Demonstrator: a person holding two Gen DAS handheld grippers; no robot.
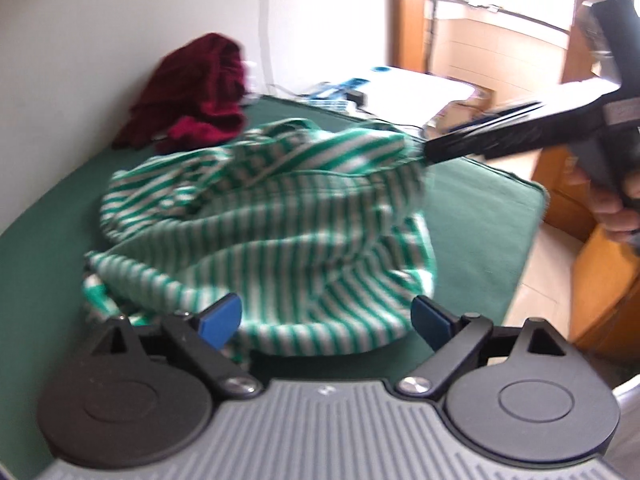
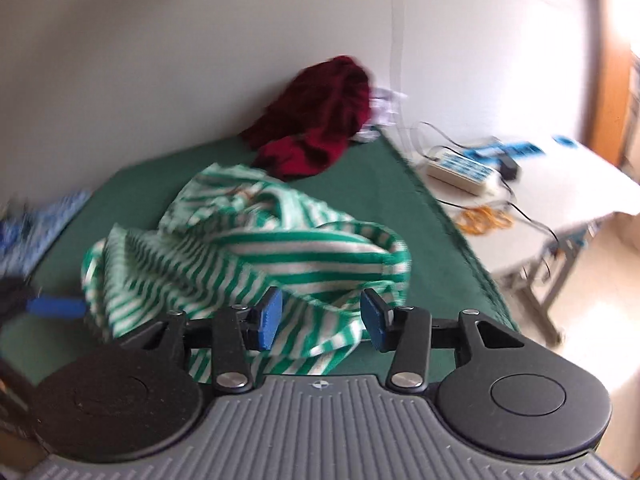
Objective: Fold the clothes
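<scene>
Striped green-and-white garment [image 1: 272, 216] lies bunched in a loose heap on the green-covered table [image 1: 48, 256], unfolded. A dark red garment [image 1: 188, 96] sits piled behind it against the wall, apparently waiting its turn.

We see the left gripper [image 1: 326, 322] with jaws spread wide and released; the heap's near hem lies just ahead of and between the blue pads, none of it pinched.

The right gripper [image 2: 320, 322] has jaws partly parted, nothing clamped; striped cloth lies beneath and between them. In the left wrist view its fingers reach the heap's far upper edge, though blur hides whether they touch it.

We judge both sides are empty so that corners can be sought and the garment spread flat.
</scene>
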